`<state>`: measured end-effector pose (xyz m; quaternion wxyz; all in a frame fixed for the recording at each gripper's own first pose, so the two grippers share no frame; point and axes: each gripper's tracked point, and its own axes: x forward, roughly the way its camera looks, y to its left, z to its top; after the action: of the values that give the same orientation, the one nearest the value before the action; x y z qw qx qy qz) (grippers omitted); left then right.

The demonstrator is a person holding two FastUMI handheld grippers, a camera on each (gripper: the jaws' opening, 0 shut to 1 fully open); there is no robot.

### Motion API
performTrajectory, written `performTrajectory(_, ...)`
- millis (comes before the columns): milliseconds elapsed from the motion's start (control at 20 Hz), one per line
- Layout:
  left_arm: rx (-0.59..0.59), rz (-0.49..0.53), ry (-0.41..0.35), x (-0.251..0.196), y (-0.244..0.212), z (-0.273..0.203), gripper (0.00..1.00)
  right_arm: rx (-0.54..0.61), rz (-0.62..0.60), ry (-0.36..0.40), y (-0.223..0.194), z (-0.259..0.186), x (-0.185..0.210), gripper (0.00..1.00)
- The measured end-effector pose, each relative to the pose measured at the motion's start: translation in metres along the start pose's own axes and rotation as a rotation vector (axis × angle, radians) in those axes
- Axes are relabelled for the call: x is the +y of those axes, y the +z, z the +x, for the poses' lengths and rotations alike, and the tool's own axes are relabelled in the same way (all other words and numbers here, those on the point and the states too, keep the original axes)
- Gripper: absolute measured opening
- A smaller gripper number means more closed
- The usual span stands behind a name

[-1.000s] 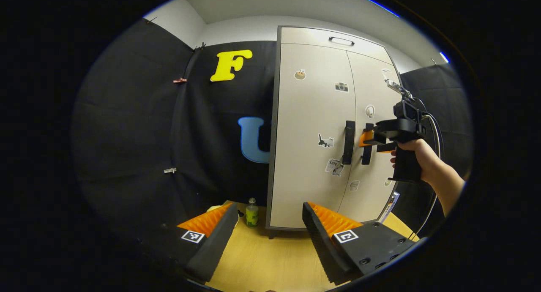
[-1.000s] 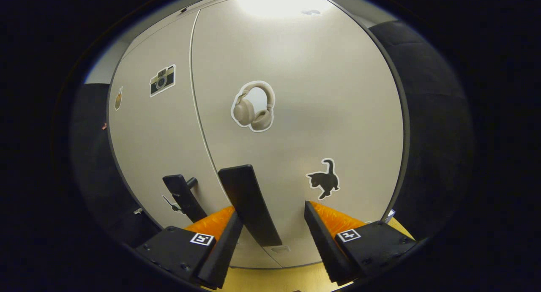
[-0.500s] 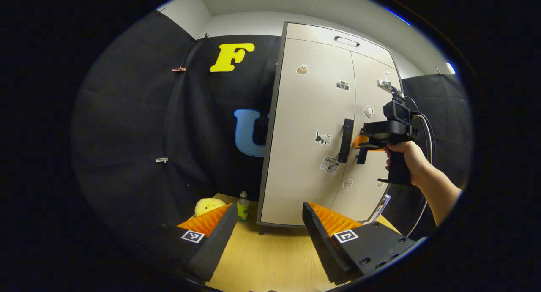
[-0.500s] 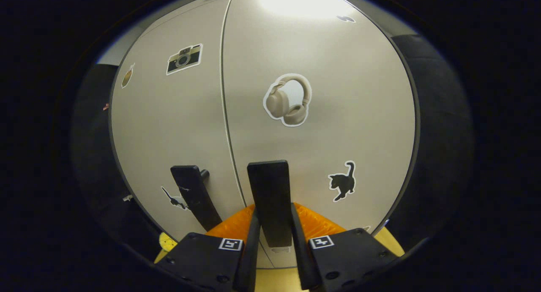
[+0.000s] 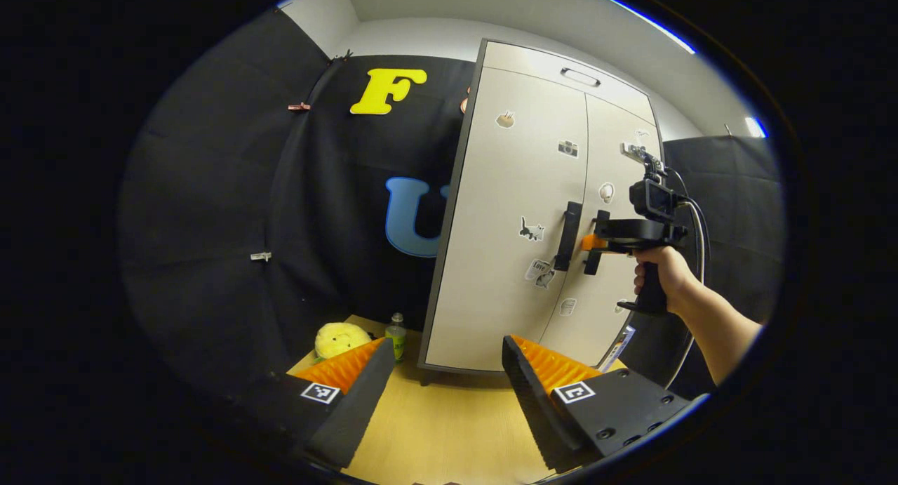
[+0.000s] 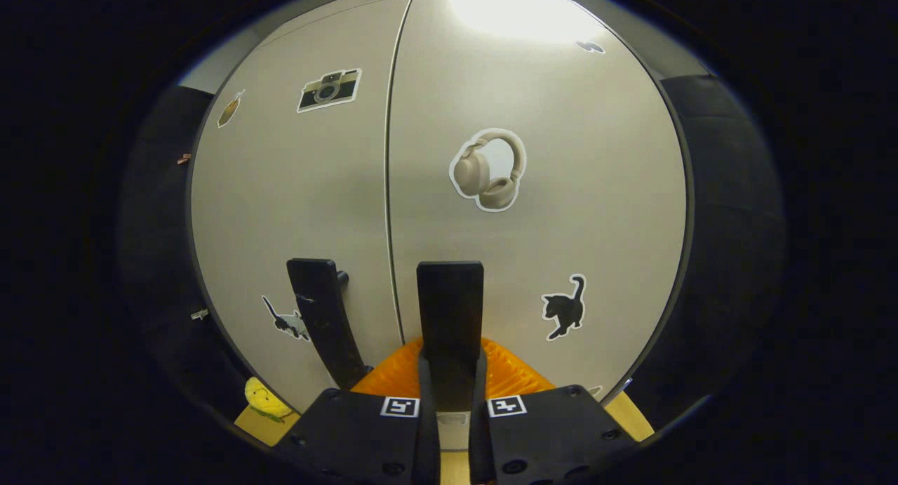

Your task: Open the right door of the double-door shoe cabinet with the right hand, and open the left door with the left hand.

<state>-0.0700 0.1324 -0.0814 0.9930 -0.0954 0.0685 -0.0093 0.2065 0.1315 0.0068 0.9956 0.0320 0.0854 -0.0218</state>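
Observation:
The beige double-door shoe cabinet (image 5: 512, 190) stands upright with both doors closed. My right gripper (image 6: 452, 381) is shut on the right door's dark vertical handle (image 6: 449, 306), both fingers pressing its sides. The left door's handle (image 6: 324, 320) stands free beside it. In the left gripper view a hand (image 5: 658, 271) holds that right gripper (image 5: 593, 243) against the right handle (image 5: 598, 241), next to the left handle (image 5: 567, 236). My left gripper (image 5: 445, 351) is open, low and well short of the cabinet, with nothing between its fingers.
A yellow plush toy (image 5: 337, 339) and a small green bottle (image 5: 397, 333) sit left of the cabinet's foot on the wooden surface (image 5: 449, 429). Black cloth walls stand on both sides. A flap with a handle (image 5: 580, 77) tops the cabinet.
My right gripper went from open around the right handle to shut on it. My left gripper's view drifted a little, bringing the plush toy into sight; the doors have not moved.

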Motion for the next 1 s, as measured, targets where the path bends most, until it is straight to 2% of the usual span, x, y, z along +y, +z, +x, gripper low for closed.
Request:
performTrajectory(200,0.029,0.024,-0.061,-0.022,-0.013,-0.001,0.95,0.009,-0.003,0.021,0.0,-0.007,-0.001,0.2)
performTrajectory(450,0.021,0.056,-0.073,-0.051,-0.011,-0.004,0.95,0.006,0.01,0.071,0.001,-0.019,-0.004,0.2)
performTrajectory(600,0.005,0.094,-0.054,-0.068,-0.003,-0.003,0.95,-0.003,0.007,0.117,0.001,-0.026,-0.007,0.2)
performTrajectory(1000,-0.074,0.144,0.009,-0.12,0.009,-0.037,0.95,-0.001,-0.003,0.222,0.001,-0.046,-0.016,0.2)
